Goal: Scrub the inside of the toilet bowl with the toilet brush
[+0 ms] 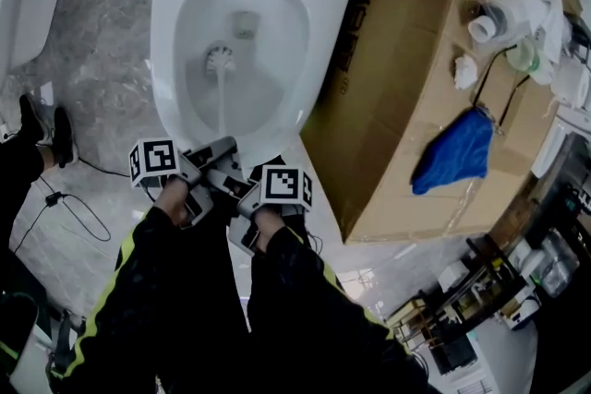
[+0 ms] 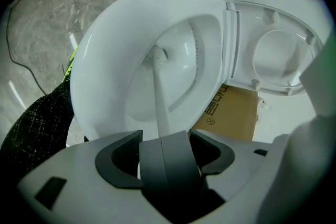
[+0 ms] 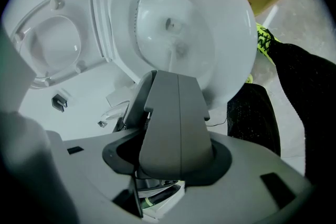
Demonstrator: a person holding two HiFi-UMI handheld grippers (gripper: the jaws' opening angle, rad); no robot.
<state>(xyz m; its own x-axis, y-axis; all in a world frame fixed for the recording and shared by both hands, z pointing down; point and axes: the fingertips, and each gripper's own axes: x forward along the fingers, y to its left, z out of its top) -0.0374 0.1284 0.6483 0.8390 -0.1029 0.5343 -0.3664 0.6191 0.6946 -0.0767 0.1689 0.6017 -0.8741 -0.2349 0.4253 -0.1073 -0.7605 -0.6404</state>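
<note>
The white toilet bowl (image 1: 166, 60) stands open at the top of the head view. A white toilet brush (image 1: 220, 60) has its round head low in the bowl near the drain, and its thin handle runs back to me. My left gripper (image 1: 218, 150) is shut on the handle, which rises from its jaws (image 2: 164, 136) toward the bowl's inner wall (image 2: 184, 60). My right gripper (image 1: 238, 187) sits just behind and to the right, jaws pressed together (image 3: 170, 75). The handle (image 3: 172, 52) lines up straight into its tips.
A large cardboard box (image 1: 416, 106) stands tight against the toilet's right side, with a blue cloth (image 1: 457, 152) and white pipe fittings (image 1: 508, 9) on it. The lid (image 3: 52, 44) is raised. A dark shoe (image 1: 42, 129) and a cable (image 1: 65, 198) lie on the marble floor at left.
</note>
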